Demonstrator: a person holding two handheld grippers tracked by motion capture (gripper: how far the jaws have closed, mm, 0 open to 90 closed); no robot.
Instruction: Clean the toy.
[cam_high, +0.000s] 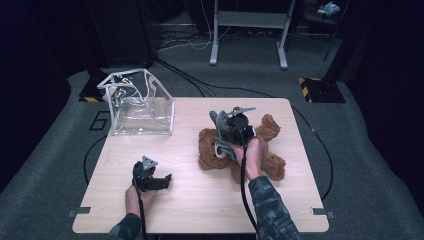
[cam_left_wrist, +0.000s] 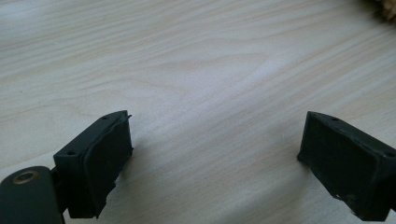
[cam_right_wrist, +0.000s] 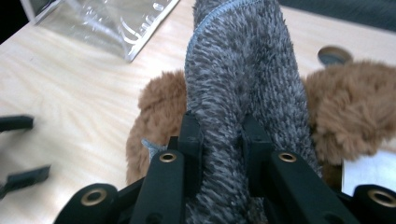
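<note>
Right gripper (cam_right_wrist: 218, 140) clamped on grey fuzzy cloth (cam_right_wrist: 243, 70) — left gripper (cam_left_wrist: 215, 154) jaws wide apart, empty.

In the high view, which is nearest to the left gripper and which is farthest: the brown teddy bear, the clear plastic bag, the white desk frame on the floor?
From the left gripper:
1. Brown teddy bear, on the table to its right.
2. Clear plastic bag, at the table's far left corner.
3. White desk frame, on the floor beyond the table.
</note>
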